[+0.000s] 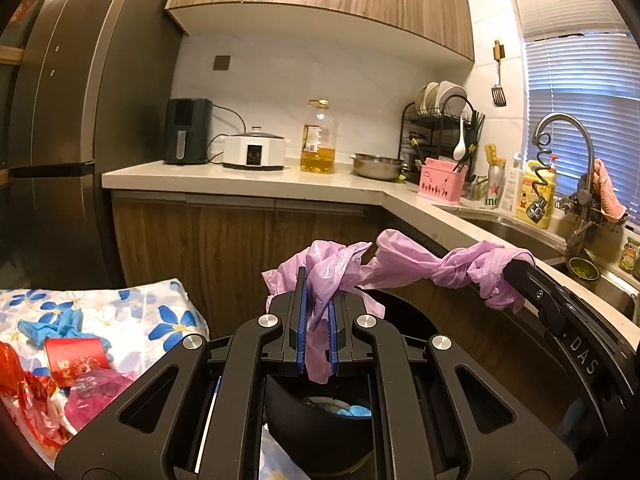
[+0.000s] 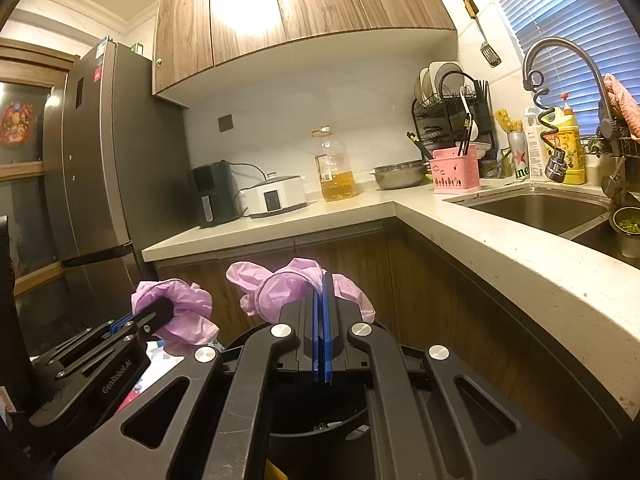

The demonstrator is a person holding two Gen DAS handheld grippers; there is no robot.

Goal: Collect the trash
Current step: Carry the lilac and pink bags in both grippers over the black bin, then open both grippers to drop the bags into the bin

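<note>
A pink plastic trash bag [image 1: 404, 266] is stretched between my two grippers above a black trash bin [image 1: 320, 420]. My left gripper [image 1: 318, 308] is shut on one bunched end of the bag. My right gripper [image 2: 320, 300] is shut on the other end [image 2: 288, 284], and shows at the right of the left wrist view [image 1: 516, 276]. The left gripper shows at the lower left of the right wrist view [image 2: 160, 312] with bag film around it. Blue trash lies inside the bin [image 1: 354, 411].
A floral-cloth table [image 1: 132, 308] at the left holds a red paper cup [image 1: 76, 358], blue gloves [image 1: 60, 324], red foil and pink plastic. The L-shaped counter [image 2: 460, 232], sink [image 2: 540, 208], fridge [image 2: 100, 184] and wooden cabinets stand behind.
</note>
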